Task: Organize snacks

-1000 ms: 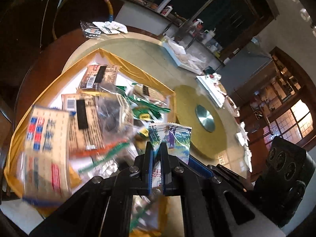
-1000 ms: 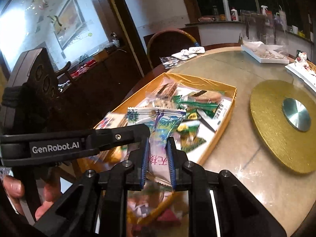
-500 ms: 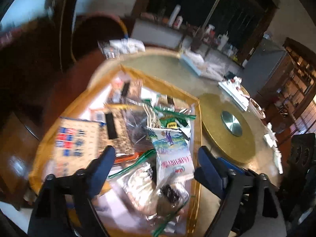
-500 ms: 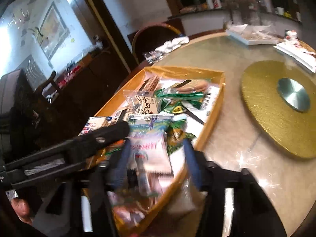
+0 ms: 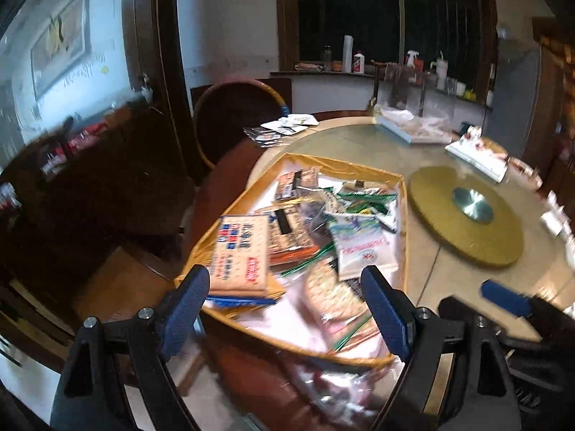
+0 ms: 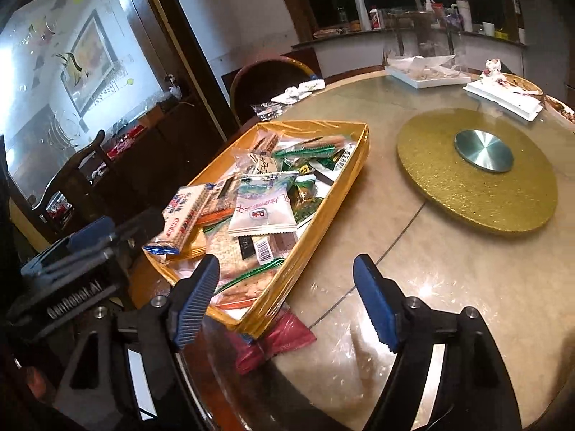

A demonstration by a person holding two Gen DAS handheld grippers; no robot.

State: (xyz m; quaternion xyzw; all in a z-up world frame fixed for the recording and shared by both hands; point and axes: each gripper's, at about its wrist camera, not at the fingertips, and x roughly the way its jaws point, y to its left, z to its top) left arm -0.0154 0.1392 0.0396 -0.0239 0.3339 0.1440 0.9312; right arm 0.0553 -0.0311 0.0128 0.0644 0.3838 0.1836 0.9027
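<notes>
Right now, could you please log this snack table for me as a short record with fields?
container: shallow gold-lined tray, on the round marble-look table
top item: white Dole snack pouch, lying flat on the pile
beside it: red-and-blue printed cracker pack
outside tray: crumpled red wrapper, at the tray's near corner
table centre: gold turntable disc
left gripper: jaws open, empty
right gripper: jaws opening, nothing between them
</notes>
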